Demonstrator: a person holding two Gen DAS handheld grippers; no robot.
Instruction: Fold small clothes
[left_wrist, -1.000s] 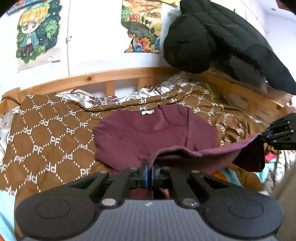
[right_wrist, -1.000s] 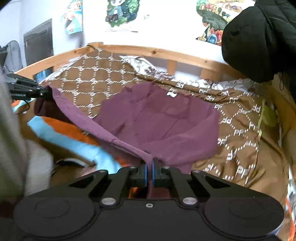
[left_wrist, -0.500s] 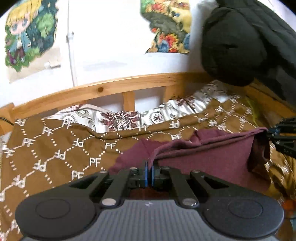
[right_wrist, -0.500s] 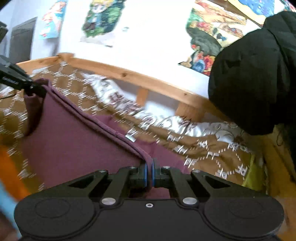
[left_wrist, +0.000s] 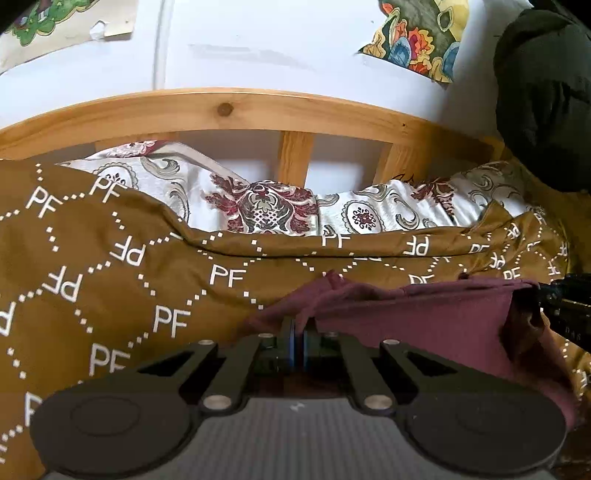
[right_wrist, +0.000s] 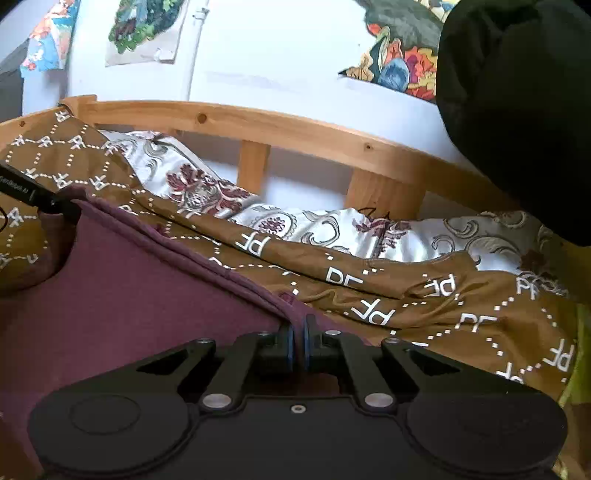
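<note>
Left wrist view shows the left gripper (left_wrist: 297, 338) pinched tight on one corner of a dark purple shirt (left_wrist: 424, 321). Its two blue pads are squeezed together with the cloth caught between them. Far over at the right edge of that same view, the right gripper (left_wrist: 565, 306) pokes in, and it holds the other end of the same edge. From the right wrist view, the right gripper (right_wrist: 297, 343) is also closed on the purple shirt (right_wrist: 122, 295), right at its stitched hem, and the left gripper (right_wrist: 44, 201) shows at the far left, biting the far corner. So the hem runs straight between the two grippers, like a line pulled tight. I think it is held that way so the cloth stays flat and does not bunch up while one half is laid over the other. The shirt lies on a brown blanket (left_wrist: 110, 280) with white "PF" letters all over it, and most of the purple cloth sits low in both views, just in front of the grippers. Behind the blanket there is a flowery white sheet (left_wrist: 266, 206), and then a wooden bed rail (left_wrist: 229, 107) against the wall. A big black puffy coat (right_wrist: 517, 110) hangs at the right, well away from the shirt. Both grippers point down toward the bed, which looks right for setting the held edge down near the far side of the shirt. The fold does not look finished, since both corners are in the pads and not lying free on the blanket.
</note>
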